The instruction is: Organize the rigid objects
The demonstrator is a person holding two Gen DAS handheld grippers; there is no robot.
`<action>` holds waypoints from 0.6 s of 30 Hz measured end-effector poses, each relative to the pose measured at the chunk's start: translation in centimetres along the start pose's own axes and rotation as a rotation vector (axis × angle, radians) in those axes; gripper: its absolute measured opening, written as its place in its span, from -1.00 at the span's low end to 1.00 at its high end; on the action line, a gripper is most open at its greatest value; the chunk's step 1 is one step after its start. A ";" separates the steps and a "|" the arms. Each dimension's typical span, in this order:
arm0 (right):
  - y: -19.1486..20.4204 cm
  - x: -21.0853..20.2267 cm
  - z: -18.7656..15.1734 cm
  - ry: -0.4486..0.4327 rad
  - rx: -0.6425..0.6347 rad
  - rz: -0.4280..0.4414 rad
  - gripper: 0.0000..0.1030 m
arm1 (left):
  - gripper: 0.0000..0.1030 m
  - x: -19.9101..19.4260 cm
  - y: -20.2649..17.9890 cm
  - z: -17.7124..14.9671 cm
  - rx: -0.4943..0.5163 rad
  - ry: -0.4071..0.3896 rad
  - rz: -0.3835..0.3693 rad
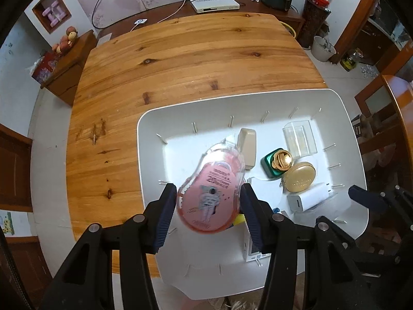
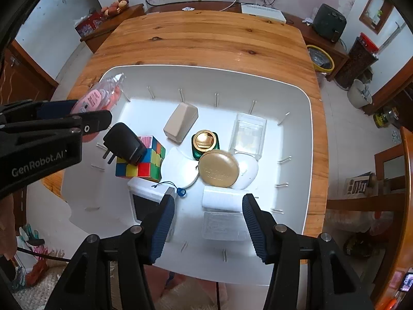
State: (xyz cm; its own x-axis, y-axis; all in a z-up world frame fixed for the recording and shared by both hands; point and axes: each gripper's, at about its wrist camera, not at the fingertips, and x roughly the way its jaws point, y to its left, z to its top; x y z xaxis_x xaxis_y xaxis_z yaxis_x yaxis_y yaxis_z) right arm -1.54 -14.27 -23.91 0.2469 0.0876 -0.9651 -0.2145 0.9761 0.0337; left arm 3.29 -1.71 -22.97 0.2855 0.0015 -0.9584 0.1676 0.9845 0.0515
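L gripper [image 1: 208,210] has the pink tape dispenser [image 1: 210,193] between its pads; pads look to touch both sides, so I read it as gripped, but only lightly. It hangs above the white bin [image 1: 152,155], near the bin's 9 o'clock wall in the right wrist view. R gripper [image 2: 207,226] is released, nothing between the fingers, hovering over the white charger [image 2: 222,199] and a clear box [image 2: 223,226] at the bin's 6 o'clock.

Already in the bin: cube [image 2: 140,161] w/ a black plug [image 2: 125,143] resting on top at about 8 o'clock, beige case [image 2: 180,122] at 12, green jar [image 2: 205,142] and gold compact [image 2: 219,165] at centre, clear case [image 2: 247,135] at 2.

Risks, as I judge them:
- Loose hold on the dispenser: smooth curved plastic, could slip or swing out early and land on the plug/cube stack.
- A hit there prob knocks the plug off the cube; it looks barely balanced.
- Drop too near the 9 o'clock wall and the dispenser may catch the rim and tip out onto the table [image 1: 180,59].
- Both grippers low over one crowded bin: arms could bump each other, or R could clip the compact, which sits partly propped on other items.
- Clear boxes are hard to see, easy to press on by mistake.
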 end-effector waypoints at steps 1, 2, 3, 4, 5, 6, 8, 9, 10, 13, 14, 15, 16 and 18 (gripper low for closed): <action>0.0 0.0 0.0 -0.003 0.000 -0.001 0.09 | 0.27 -0.1 0.0 0.0 -0.001 -0.004 0.004; 0.0 -0.1 0.0 -0.007 -0.001 -0.003 0.09 | 0.32 -0.2 0.0 -0.1 -0.002 -0.014 0.006; 0.1 -0.1 0.1 -0.009 -0.002 -0.005 0.09 | 0.37 -0.4 0.0 -0.2 -0.003 -0.024 0.009; 0.2 -0.2 0.1 -0.012 -0.005 -0.007 0.09 | 0.37 -0.5 0.0 -0.2 -0.003 -0.032 0.014; 0.2 -0.2 0.1 -0.014 -0.007 -0.009 0.09 | 0.37 -0.6 0.0 -0.1 -0.003 -0.039 0.020; 0.3 -0.3 0.1 -0.016 -0.010 -0.013 0.09 | 0.37 -0.8 0.0 -0.1 -0.001 -0.046 0.025; 0.3 -0.4 0.2 -0.023 -0.012 -0.017 0.09 | 0.37 -1.0 0.0 -0.1 -0.002 -0.054 0.035; 0.4 -0.4 0.2 -0.025 -0.013 -0.018 0.09 | 0.37 -1.1 0.0 -0.1 -0.002 -0.056 0.041; 0.4 -0.5 0.2 -0.027 -0.014 -0.018 0.09 | 0.37 -1.2 0.0 -0.2 -0.001 -0.058 0.046; 0.4 -0.6 0.3 -0.034 -0.015 -0.021 0.09 | 0.37 -1.5 0.1 -0.2 -0.003 -0.065 0.055; 0.4 -0.6 0.3 -0.036 -0.016 -0.022 0.09 | 0.37 -1.6 0.1 -0.3 -0.004 -0.069 0.061; 0.4 -0.7 0.4 -0.039 -0.016 -0.023 0.09 | 0.37 -1.9 0.1 -0.3 -0.004 -0.074 0.066; 0.4 -0.8 0.4 -0.045 -0.018 -0.025 0.09 | 0.37 -2.0 0.1 -0.4 -0.004 -0.077 0.073; 0.4 -1.1 0.4 -0.054 -0.021 -0.031 0.09 | 0.37 -2.6 0.2 -0.5 -0.008 -0.091 0.089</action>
State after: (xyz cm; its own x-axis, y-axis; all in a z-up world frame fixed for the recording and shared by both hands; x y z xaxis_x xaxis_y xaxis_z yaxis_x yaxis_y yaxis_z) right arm -1.51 -13.85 -22.73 0.3046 0.0684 -0.9500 -0.2255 0.9742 -0.0021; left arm 2.10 -1.40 -20.62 0.3831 0.0738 -0.9207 0.1301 0.9825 0.1329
